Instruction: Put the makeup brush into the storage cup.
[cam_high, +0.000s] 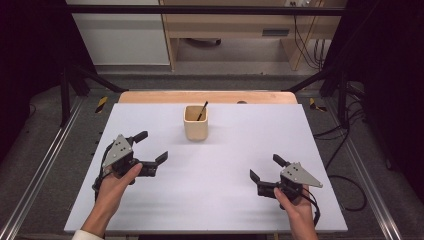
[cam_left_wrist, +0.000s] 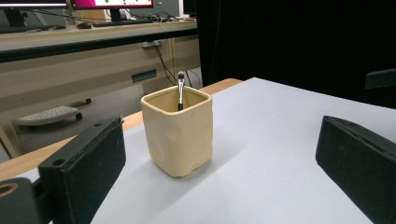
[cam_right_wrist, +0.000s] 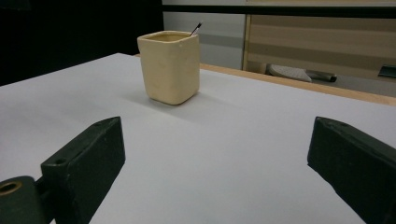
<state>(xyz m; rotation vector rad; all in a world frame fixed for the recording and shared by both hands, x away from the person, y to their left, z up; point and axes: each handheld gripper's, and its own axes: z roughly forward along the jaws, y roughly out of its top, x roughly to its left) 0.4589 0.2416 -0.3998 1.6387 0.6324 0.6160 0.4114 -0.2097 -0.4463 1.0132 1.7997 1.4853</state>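
Upright inside the cream cup (cam_high: 195, 123) leans a brush (cam_high: 202, 111); both grippers' jaws spread, empty

Cream cup (cam_high: 195, 123), black brush (cam_high: 202, 111), pale lilac table (cam_high: 225, 170).

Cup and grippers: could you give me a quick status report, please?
Left gripper and right gripper open, empty. Cream cup upright, brush leaning inside. Nothing in the way.
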